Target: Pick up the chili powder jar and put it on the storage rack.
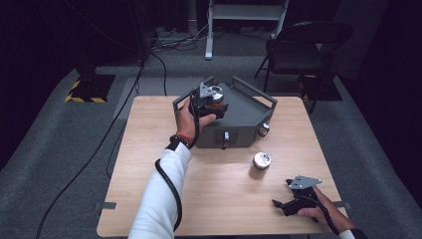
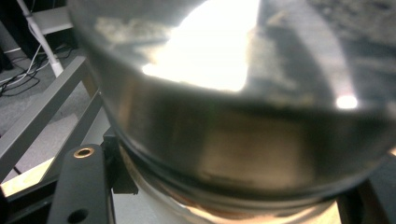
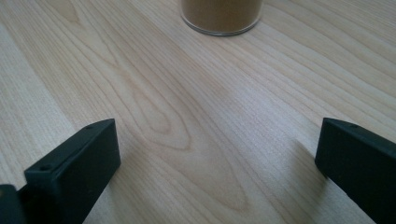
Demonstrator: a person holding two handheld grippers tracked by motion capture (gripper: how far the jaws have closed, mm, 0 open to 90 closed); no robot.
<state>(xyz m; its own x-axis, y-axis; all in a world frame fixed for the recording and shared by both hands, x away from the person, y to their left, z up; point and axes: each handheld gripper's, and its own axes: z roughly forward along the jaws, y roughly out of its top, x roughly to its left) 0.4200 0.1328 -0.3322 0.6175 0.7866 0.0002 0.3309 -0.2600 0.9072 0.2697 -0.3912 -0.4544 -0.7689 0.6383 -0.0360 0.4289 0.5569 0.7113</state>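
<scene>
My left gripper (image 1: 217, 103) is over the left part of a grey metal rack (image 1: 251, 107), shut on a spice jar (image 1: 215, 94) with a silver lid. In the left gripper view that jar (image 2: 243, 116) sits very close and blurred between the jaws, and its lid glares. A second jar (image 1: 261, 163) with a silver lid and brown contents stands on the wooden table (image 1: 149, 149), in front of the rack. Near the table's front right my right gripper (image 1: 282, 194) rests low and open. Its jaws (image 3: 217, 154) are spread wide over bare wood, and the jar's base (image 3: 221, 16) stands farther ahead.
The rack has raised rails (image 2: 42, 116) around its edges and small fittings on its front face (image 1: 226, 135). A black folding chair (image 1: 298, 50) stands behind the table. Cables (image 1: 99, 149) run across the grey floor at the left.
</scene>
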